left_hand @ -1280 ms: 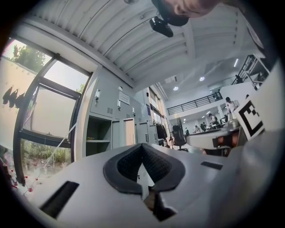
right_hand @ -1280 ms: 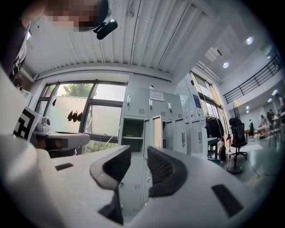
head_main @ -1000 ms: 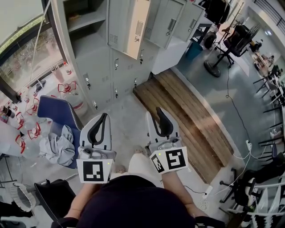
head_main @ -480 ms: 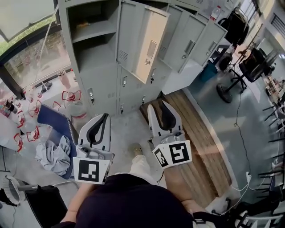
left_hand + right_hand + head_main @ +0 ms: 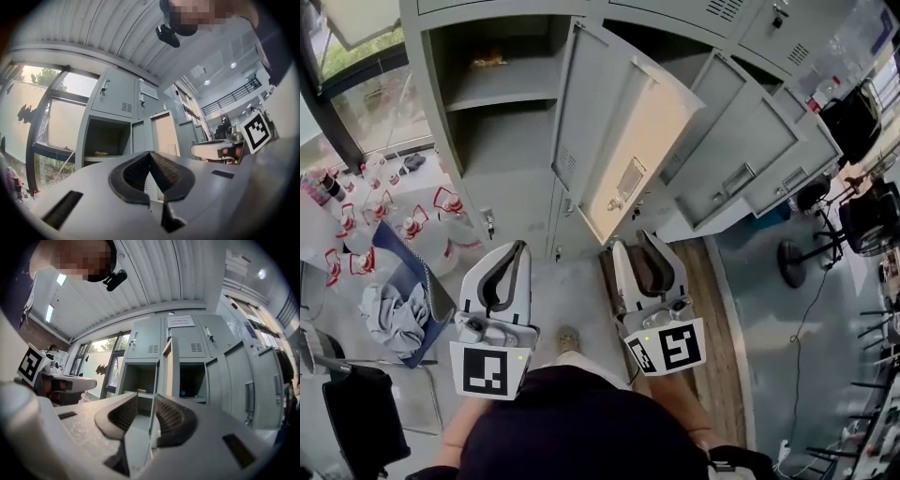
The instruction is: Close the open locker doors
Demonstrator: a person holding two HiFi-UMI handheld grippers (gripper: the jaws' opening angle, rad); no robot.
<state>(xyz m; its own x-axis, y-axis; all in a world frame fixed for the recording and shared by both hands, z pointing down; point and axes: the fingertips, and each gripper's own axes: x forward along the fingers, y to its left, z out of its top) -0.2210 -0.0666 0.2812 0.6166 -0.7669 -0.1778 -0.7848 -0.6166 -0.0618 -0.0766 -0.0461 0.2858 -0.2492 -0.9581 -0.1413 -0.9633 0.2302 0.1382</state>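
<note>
With the left tongs (image 5: 511,255) closed and the right tongs (image 5: 635,246) parted, empty, best push the nearest open locker door (image 5: 623,141) near its latch edge, steadily.

Left claw (image 5: 517,247) tips together, right claw (image 5: 633,241) parted, empty; both held forward, side by side

locker doors (image 5: 619,131) | grey metal, beige inner face | several swung open | upright

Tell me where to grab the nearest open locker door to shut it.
Probably its free vertical edge beside the latch, approached head-on with the right gripper: the open door stands edge-on to those open jaws, thin enough to fit between.
</note>
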